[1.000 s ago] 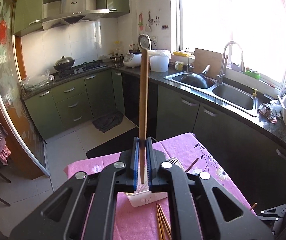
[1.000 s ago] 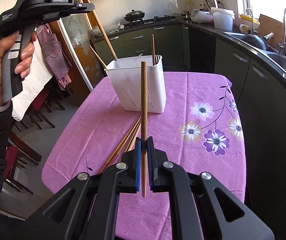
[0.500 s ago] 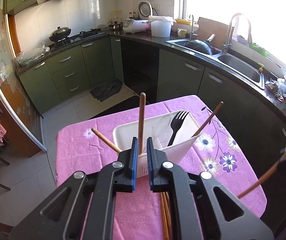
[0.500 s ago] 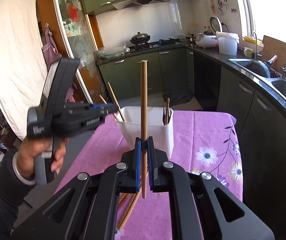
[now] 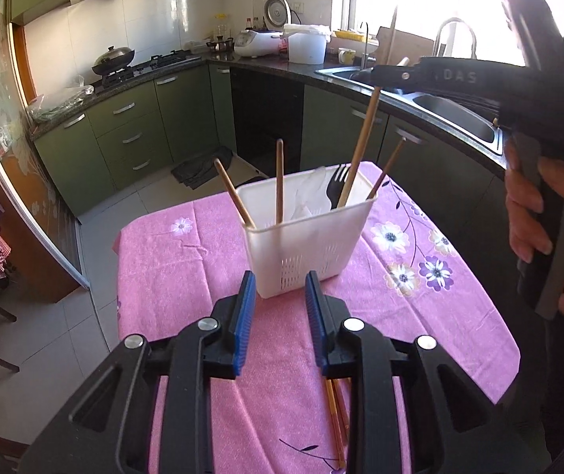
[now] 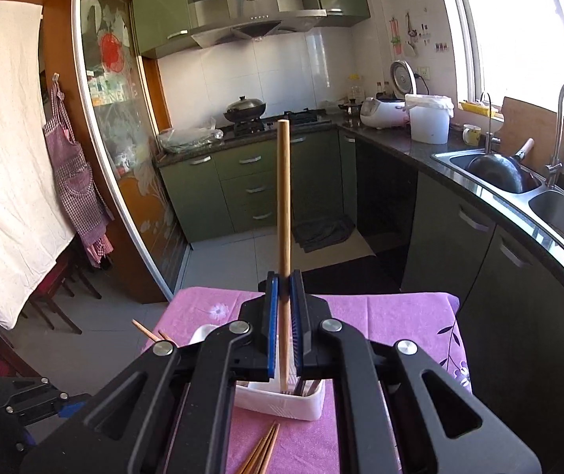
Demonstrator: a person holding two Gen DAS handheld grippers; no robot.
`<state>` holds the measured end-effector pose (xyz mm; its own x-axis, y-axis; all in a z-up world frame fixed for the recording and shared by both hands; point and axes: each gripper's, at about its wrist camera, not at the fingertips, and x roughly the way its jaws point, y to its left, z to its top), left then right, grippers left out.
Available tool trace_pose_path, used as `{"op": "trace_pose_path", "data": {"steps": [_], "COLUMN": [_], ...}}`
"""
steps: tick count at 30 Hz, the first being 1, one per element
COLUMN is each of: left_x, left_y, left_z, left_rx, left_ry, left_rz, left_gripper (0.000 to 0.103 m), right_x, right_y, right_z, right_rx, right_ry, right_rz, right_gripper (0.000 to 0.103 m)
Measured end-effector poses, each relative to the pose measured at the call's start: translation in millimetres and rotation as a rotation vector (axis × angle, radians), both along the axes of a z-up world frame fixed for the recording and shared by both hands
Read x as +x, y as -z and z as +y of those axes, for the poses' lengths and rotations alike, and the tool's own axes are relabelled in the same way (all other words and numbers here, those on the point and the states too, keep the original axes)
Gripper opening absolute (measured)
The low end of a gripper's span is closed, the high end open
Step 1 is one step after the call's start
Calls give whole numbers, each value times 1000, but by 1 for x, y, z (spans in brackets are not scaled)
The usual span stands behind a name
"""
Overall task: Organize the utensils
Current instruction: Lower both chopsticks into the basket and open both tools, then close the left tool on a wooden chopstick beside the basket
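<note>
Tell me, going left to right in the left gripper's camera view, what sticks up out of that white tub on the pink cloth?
In the white tub: leaning chopstick → upright chopstick → black fork → long chopstick pinched by the right gripper → thin dark chopstick.

Pink tablecloth (image 5: 187,260) with white and purple flowers, white holder (image 5: 305,252) on it. Black fork (image 5: 335,185), tan wooden chopsticks (image 5: 280,181), green cabinets (image 5: 132,130) far back.
</note>
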<state>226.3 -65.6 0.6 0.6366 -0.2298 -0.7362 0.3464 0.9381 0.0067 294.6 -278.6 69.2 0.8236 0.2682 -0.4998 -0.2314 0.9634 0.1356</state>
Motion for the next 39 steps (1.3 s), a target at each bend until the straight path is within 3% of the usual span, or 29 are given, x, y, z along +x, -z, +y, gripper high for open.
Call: {"op": "trace_pose_path", "data": {"steps": [5,8,12,15,22,28,31,39], "left_x": [-3,-4,-2,3,24,37,42,44], "left_y": [24,37,54,75,136,161,171,183], "left_z": [-3,-9,-19,-28,-47,-55,-58,-69], "left_rx": [5,5,9,16,18,58,97,174], "left_ry": [20,36,59,71,84,43,30,32], "left_rz": [91,144,208,279,487,540,567,591], "left_gripper": [25,25,25,25,24,19,12,9], "right_x": [14,7,-37,-75,-105,-101,-100,-97], "right_y": [28,25,5,5,95,159,167,167], "right_z": [7,3,-11,-21,-45,-77,-82,-80], "right_rx": [-36,-14,26,23,-67,-5,1,10], "right_ry": [-15,-31,-67,-83,-62,-36,-36,-61], "right_rz": [53,39,-21,-6,236,391,409,423], "right_gripper": [8,19,20,23,26,26,26,26]}}
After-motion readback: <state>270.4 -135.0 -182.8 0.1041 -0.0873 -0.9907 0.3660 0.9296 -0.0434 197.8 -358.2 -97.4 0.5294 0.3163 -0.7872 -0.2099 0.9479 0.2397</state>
